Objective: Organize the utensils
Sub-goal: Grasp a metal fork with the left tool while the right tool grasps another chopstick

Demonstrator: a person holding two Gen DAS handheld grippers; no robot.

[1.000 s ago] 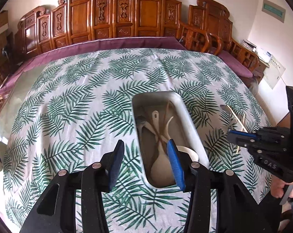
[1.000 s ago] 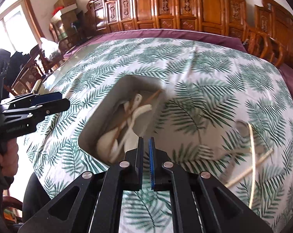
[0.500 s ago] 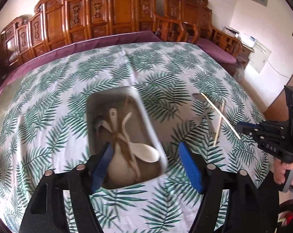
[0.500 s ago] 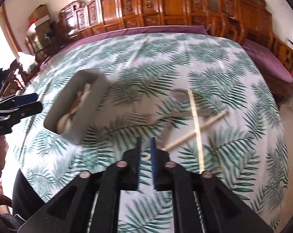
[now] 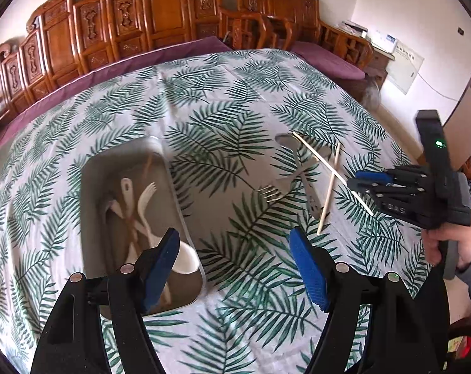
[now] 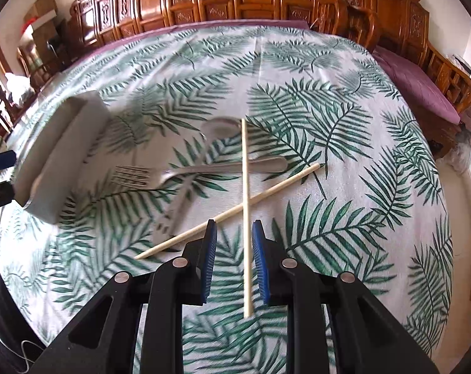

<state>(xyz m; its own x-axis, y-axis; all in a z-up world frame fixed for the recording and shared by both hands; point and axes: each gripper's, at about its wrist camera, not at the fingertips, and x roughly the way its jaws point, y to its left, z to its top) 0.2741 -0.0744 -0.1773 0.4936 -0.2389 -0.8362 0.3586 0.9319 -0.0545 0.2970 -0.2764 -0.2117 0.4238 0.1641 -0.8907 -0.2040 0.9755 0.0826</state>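
Right gripper (image 6: pixel 234 261): newly parted, astride chopstick (image 6: pixel 245 218); left gripper (image 5: pixel 235 265): spread wider, empty, beside tray (image 5: pixel 92 187); pickup imminent.

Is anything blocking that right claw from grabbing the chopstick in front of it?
Nothing visible. The open right gripper already straddles the near chopstick, which lies on top, crossing the other chopstick and the fork.

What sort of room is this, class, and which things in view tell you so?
Probably a home dining room: a large table under a palm-leaf tablecloth, carved wooden chairs ranged along the wall, and a metal fork and wooden chopsticks lying loose beside a metal tray of utensils.
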